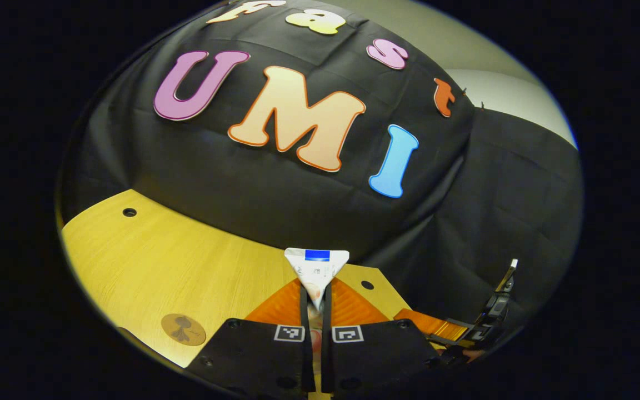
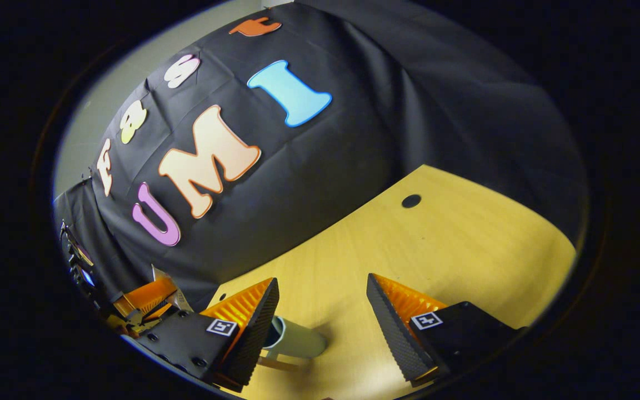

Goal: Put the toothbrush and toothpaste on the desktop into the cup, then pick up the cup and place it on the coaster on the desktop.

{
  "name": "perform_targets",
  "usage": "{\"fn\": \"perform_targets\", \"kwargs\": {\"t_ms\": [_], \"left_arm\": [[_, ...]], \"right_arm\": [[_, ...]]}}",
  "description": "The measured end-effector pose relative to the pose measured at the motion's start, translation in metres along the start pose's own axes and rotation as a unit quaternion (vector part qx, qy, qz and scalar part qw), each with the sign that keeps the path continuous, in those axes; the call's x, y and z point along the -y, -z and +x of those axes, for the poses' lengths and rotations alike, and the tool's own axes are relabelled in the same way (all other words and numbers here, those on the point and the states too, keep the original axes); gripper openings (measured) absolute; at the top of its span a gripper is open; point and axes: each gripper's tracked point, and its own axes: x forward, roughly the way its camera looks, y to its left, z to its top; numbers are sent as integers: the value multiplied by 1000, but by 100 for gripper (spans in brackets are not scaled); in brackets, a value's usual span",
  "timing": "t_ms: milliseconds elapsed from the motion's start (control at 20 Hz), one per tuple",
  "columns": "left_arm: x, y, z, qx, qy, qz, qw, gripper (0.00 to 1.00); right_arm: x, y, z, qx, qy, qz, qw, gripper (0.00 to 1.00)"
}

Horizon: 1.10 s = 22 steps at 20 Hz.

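In the left gripper view, the left gripper [image 1: 314,325] is clenched on a toothpaste tube [image 1: 316,272]: both fingers press its flat sides, and its white, wedge-shaped crimped end with a blue patch rises above the fingertips, held clear of the desktop. The finger bodies are matte dark blocks with small square markers, backed by ribbed wedges. Past them lies the wooden desktop [image 1: 186,261], a smooth yellow surface with fine grain and small round holes. Low on the left of this view, a round brown coaster [image 1: 183,329] with a dark figure on it lies flat on the wood, well apart from the tube. At the lower right edge part of the other gripper [image 1: 489,319] shows, dark and angular, against the black cloth wall.

In the right gripper view, the right gripper [image 2: 323,316] is released, its two fingers wide apart. Their inner pads [image 2: 389,328] have a fine knurled texture, and ridged wedges stand behind them. A pale, smooth cylindrical cup [image 2: 296,340] stands on the desktop just beside the left-hand finger in this view, partly hidden behind it; its dark mouth shows at the rim, and I cannot tell what is inside. Beyond, the bare grained wood runs to the draped black cloth. At the far left edge the left gripper shows small and dim.
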Motion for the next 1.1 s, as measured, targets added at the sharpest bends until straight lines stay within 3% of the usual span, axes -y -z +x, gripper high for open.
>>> {"fn": "perform_targets", "kwargs": {"t_ms": [100, 200, 250, 300, 450, 650, 900, 1050, 1100], "left_arm": [[5, 7, 17, 13, 17, -10, 1000, 3], [0, 16, 29, 18, 10, -3, 1000, 4], [-4, 23, 34, 15, 0, 7, 1000, 4], [-8, 31, 38, 10, -11, 16, 1000, 3], [-1, 53, 50, 3, -5, 29, 1000, 4], [3, 60, 53, 7, -7, 82, 997, 4], [0, 82, 48, -10, -26, 96, 995, 6], [2, 89, 36, -20, -24, 100, 995, 19], [2, 87, 32, -17, -28, 103, 994, 36]], "right_arm": [[13, -13, -17, 18, 13, -13, 1000, 97], [26, -16, -32, 22, 24, -25, 999, 97], [28, -19, -37, 25, 22, -32, 999, 92], [30, -21, -42, 28, 20, -35, 999, 97], [42, -29, -53, 31, 21, -40, 998, 97], [45, -23, -52, 21, 23, -52, 998, 97], [39, -14, -46, 16, 8, -76, 997, 97], [43, -6, -49, 6, 6, -79, 997, 97], [42, -7, -51, 7, 4, -76, 997, 97]]}}
